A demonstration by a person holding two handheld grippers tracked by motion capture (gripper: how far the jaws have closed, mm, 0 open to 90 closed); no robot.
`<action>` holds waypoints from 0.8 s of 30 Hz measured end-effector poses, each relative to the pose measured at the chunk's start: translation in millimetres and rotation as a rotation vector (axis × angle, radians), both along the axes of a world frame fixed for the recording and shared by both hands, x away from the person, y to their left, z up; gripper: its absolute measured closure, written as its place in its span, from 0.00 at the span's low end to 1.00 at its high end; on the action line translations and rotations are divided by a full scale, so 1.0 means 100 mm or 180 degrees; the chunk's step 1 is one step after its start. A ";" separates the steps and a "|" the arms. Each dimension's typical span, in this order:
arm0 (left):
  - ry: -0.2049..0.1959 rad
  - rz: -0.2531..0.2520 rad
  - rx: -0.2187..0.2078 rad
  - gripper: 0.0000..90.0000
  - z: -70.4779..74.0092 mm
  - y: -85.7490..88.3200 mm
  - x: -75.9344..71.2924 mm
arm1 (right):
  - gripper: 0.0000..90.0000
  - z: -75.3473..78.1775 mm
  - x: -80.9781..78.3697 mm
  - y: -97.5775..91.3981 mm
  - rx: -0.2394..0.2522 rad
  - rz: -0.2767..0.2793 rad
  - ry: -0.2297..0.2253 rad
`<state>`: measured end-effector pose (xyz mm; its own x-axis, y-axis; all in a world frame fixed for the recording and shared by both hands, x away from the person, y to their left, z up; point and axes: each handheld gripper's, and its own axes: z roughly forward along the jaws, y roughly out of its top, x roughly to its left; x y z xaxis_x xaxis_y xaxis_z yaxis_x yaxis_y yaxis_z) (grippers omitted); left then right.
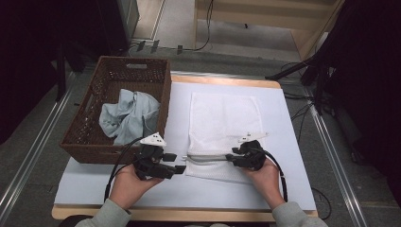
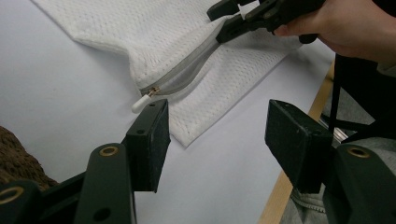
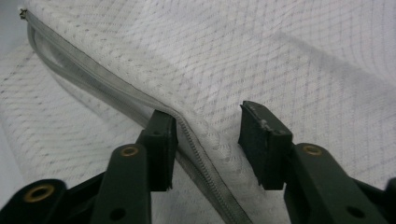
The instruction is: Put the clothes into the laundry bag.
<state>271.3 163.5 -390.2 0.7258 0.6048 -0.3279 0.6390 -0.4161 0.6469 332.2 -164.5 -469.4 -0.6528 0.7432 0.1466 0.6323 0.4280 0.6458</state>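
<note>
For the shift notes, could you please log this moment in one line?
left gripper: open by zipper pull | right gripper: open astride zipper | white mesh laundry bag: flat

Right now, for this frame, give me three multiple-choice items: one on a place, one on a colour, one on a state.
1. Where does the crumpled cloth lie?
A. in the basket
B. on the mesh bag
C. on the floor

2. What colour is the zipper pull?
A. red
B. white
C. black

3. How do the jaws of the left gripper stand?
A. clamped on the pull
B. apart, with nothing between them
C. shut on the cloth

Answers: 1 A, the high view shows it inside the woven walls. 2 B, the tab is white in the left gripper view. 3 B, bare table shows between the pads.
</note>
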 end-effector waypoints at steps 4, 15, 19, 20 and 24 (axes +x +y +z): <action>0.0009 -0.0002 -0.0010 0.45 -0.01 -0.01 0.00 | 0.77 0.00 0.01 0.02 -0.0029 -0.0002 -0.0033; 0.0019 -0.0025 0.0024 0.45 -0.02 -0.03 0.00 | 0.93 0.09 0.06 0.01 0.0131 -0.0061 -0.0093; 0.0020 -0.0022 0.0008 0.45 -0.02 -0.02 0.00 | 0.94 0.16 0.05 -0.01 0.0237 -0.0087 -0.0133; 0.0021 -0.0024 0.0007 0.45 -0.02 -0.02 0.00 | 0.94 0.18 0.04 -0.01 0.0226 -0.0076 -0.0152; 0.0031 -0.0027 0.0016 0.45 -0.02 -0.03 0.00 | 0.94 0.27 0.03 -0.04 0.0302 -0.0088 -0.0227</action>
